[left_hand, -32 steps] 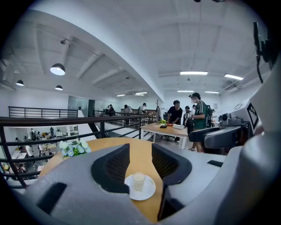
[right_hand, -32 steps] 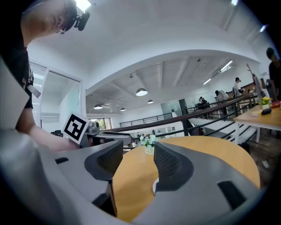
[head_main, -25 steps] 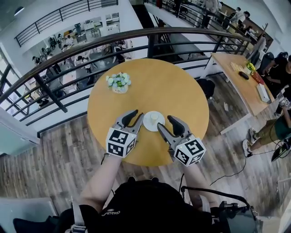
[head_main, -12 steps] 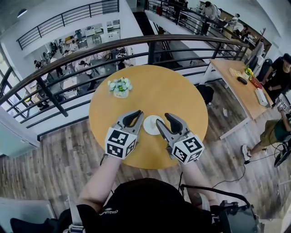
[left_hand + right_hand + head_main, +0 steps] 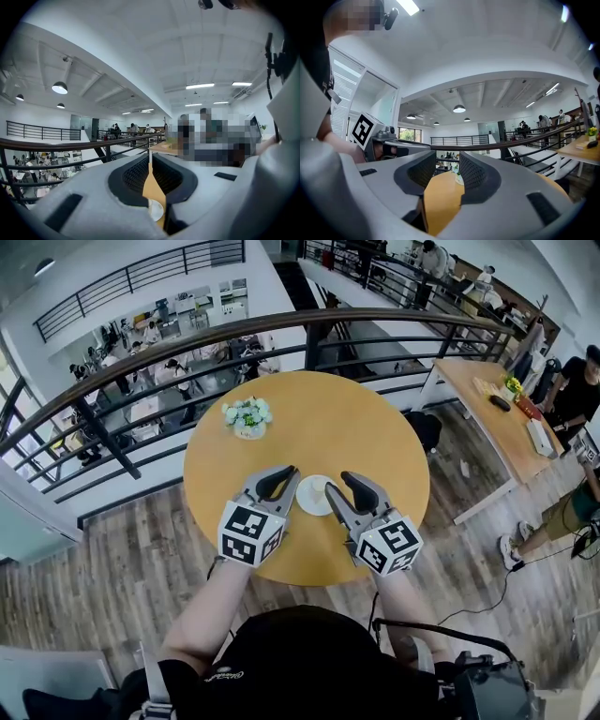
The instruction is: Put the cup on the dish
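Note:
A white dish [image 5: 315,496] lies near the middle of the round wooden table [image 5: 356,418]. A small white cup appears to stand on it, though it is hard to make out from the dish. My left gripper [image 5: 289,472] hovers just left of the dish, its jaws shut with nothing between them. In the left gripper view the tips of that gripper [image 5: 150,160] meet, and the dish [image 5: 155,209] shows below them. Just right of the dish my right gripper [image 5: 337,483] stands open and empty. The right gripper view shows this gripper [image 5: 447,161] over the bare table [image 5: 439,201].
A small pot of flowers [image 5: 247,415] stands at the table's far left and also shows in the right gripper view [image 5: 456,177]. A curved railing [image 5: 309,322] runs behind the table. A second table [image 5: 492,413] and standing people are at the right.
My left gripper's jaws have closed on nothing. Both grippers have stayed beside the dish, the right one shifting slightly to the left.

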`<act>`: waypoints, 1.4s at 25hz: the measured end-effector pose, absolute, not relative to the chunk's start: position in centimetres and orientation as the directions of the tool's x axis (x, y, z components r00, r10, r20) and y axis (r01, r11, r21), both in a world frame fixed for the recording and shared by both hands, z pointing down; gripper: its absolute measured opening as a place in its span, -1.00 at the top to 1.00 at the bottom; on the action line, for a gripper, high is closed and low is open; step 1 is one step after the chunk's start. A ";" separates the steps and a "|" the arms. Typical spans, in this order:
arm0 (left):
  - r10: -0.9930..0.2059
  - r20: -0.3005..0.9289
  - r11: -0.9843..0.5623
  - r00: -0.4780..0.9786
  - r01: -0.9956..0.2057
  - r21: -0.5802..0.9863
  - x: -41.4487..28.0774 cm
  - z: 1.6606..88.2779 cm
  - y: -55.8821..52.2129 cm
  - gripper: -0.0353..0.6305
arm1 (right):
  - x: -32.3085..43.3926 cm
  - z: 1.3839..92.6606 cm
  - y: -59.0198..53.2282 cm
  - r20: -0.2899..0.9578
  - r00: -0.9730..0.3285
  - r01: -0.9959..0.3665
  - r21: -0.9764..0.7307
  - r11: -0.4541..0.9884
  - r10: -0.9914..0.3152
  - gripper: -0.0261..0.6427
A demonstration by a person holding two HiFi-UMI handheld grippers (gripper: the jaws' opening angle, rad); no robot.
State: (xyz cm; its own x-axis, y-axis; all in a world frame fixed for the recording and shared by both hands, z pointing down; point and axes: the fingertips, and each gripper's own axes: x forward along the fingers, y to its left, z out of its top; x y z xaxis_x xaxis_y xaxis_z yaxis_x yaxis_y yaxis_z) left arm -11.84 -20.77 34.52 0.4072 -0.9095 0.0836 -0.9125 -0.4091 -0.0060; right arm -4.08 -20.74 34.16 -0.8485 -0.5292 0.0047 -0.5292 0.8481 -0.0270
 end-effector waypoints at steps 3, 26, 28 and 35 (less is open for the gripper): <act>-0.908 0.086 -0.411 0.410 -0.912 0.004 -11.8 34.4 -20.6 0.81 | -4.1 34.2 -20.5 0.009 -0.849 -0.529 -0.025 0.848 -0.529 0.46; -0.909 0.109 -0.407 0.402 -0.912 -0.038 -11.4 34.8 -20.2 0.81 | -4.0 34.9 -20.2 0.021 -0.855 -0.518 -0.042 0.854 -0.518 0.47; -0.908 0.111 -0.409 0.404 -0.912 -0.037 -11.3 34.9 -20.2 0.81 | -3.9 34.9 -20.2 0.023 -0.854 -0.520 -0.042 0.853 -0.519 0.47; -0.906 0.112 -0.413 0.408 -0.910 -0.028 -11.3 34.8 -20.4 0.81 | -4.0 34.8 -20.2 0.025 -0.853 -0.522 -0.044 0.852 -0.521 0.48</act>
State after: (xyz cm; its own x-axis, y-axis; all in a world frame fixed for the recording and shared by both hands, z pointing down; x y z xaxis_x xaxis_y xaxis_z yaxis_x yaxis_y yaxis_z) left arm -11.29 -20.39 34.76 0.4077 -0.9062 0.1123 -0.9103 -0.4130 -0.0279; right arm -4.01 -20.22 34.85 -0.8530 -0.5214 0.0253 -0.5220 0.8518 -0.0442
